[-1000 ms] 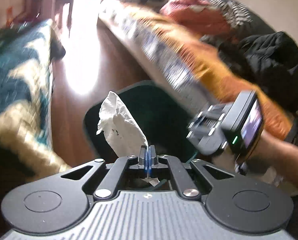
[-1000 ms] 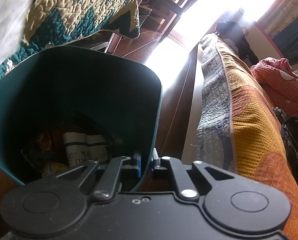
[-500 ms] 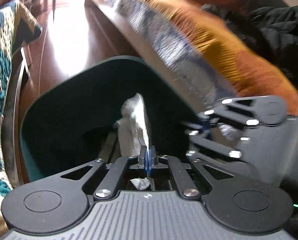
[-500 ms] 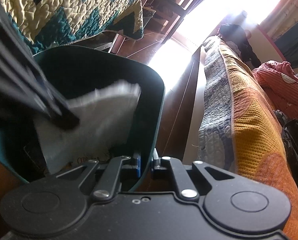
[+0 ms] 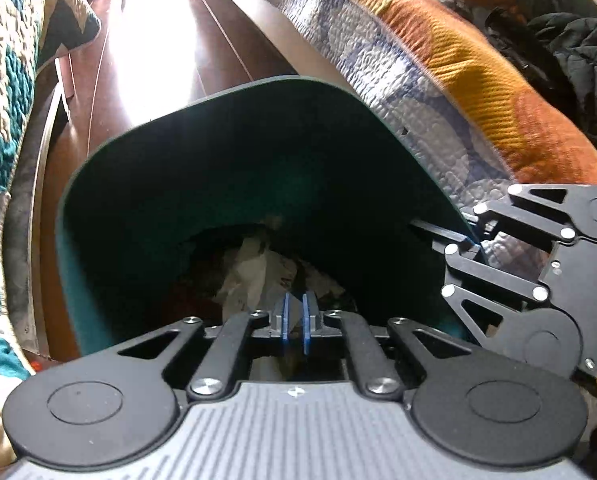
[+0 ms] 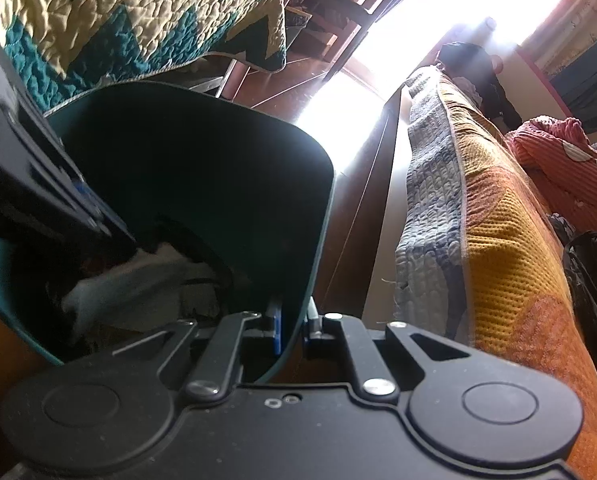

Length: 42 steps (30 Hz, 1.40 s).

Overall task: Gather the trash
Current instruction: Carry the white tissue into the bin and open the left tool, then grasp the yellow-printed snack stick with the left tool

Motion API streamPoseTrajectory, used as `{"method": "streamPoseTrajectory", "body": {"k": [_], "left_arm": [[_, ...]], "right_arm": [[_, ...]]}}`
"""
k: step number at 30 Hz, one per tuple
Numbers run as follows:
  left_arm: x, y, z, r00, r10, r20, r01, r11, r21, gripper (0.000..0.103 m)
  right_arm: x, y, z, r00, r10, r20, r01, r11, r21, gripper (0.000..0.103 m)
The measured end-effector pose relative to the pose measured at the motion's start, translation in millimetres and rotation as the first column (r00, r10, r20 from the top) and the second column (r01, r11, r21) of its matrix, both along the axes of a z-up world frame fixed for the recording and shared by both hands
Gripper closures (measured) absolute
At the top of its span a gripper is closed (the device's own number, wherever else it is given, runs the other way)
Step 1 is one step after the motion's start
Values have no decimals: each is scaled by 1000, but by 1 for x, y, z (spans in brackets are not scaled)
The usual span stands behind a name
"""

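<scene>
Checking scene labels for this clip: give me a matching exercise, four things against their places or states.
1 dark green plastic trash bin
2 crumpled white paper
3 right gripper
4 teal and cream zigzag quilt

A lying inside the bin
B clamped on the bin's rim
C hanging beside the bin
D open-topped, partly filled

Pairs: 1-D, 2-A, 3-B, 4-C.

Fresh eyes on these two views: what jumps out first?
The dark green bin fills the middle of both views, with crumpled white paper on the trash at its bottom. The right gripper is clamped on the bin's rim, a finger on each side of the wall, beside the orange quilt. The left gripper points into the bin, its jaws just parted and nothing between them.
</scene>
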<state>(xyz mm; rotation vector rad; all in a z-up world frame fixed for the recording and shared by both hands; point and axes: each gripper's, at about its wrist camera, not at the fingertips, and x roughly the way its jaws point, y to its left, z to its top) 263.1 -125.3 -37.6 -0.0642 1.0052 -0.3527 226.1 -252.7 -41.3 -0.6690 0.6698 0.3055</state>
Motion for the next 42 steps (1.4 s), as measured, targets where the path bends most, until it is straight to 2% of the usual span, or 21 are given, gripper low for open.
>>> {"method": "streamPoseTrajectory", "body": {"k": [7, 8, 10, 11, 12, 14, 16, 18, 20, 22, 25, 28, 33, 37, 40, 42], "left_arm": [[-25, 32, 28, 998, -26, 60, 27, 999, -26, 94], [-30, 38, 32, 997, -28, 69, 29, 999, -24, 93], [-41, 53, 40, 996, -31, 84, 32, 999, -12, 83], [-48, 63, 43, 995, -28, 96, 28, 1000, -2, 69], [-55, 71, 45, 994, -25, 107, 24, 1000, 11, 47], [-72, 88, 47, 990, -9, 141, 2, 999, 51, 26], [-83, 98, 43, 988, -17, 153, 3, 996, 92, 25], [-92, 106, 32, 992, -26, 124, 10, 992, 125, 25], [-96, 109, 15, 996, -34, 81, 22, 989, 144, 24], [-96, 103, -12, 997, -61, 56, 48, 975, 218, 24], [-93, 83, -55, 982, -178, 57, 145, 919, 367, 24], [-87, 63, -99, 952, -306, 21, 265, 856, 444, 24], [-66, 46, -155, 878, -475, -64, 447, 763, 468, 24], [-36, 46, -184, 852, -511, -117, 500, 723, 477, 24], [-25, 41, -204, 815, -560, -149, 546, 655, 522, 24], [-23, 38, -218, 776, -601, -189, 590, 588, 554, 24]], "right_arm": [[-2, -3, -5, 1000, -26, 4, 27, 999, -29, 95], [-2, -3, -5, 1000, -23, 5, 23, 999, -34, 95], [-4, -2, -5, 1000, -5, 18, 6, 998, -55, 95], [-5, -2, -5, 1000, 4, 20, -3, 998, -63, 95], [-6, -3, -5, 1000, 8, 21, -7, 998, -66, 95], [-4, -6, -4, 1000, -4, 17, 5, 998, -66, 95], [-1, -12, -4, 1000, -28, 2, 28, 998, -54, 95], [1, -17, -4, 999, -43, -7, 42, 998, -51, 95], [1, -21, -4, 999, -53, -6, 52, 997, -57, 95], [1, -23, -3, 998, -56, -9, 55, 997, -55, 95], [-1, -23, -4, 999, -42, -10, 42, 997, -68, 94], [0, -21, -4, 999, -37, -10, 36, 997, -72, 94], [-2, -18, -3, 1000, -27, -8, 26, 996, -80, 94], [2, -19, -1, 999, -43, -24, 41, 997, -66, 93], [2, -19, -2, 999, -33, -28, 31, 996, -79, 93], [4, -21, -2, 999, -33, -33, 30, 997, -76, 93]]}}
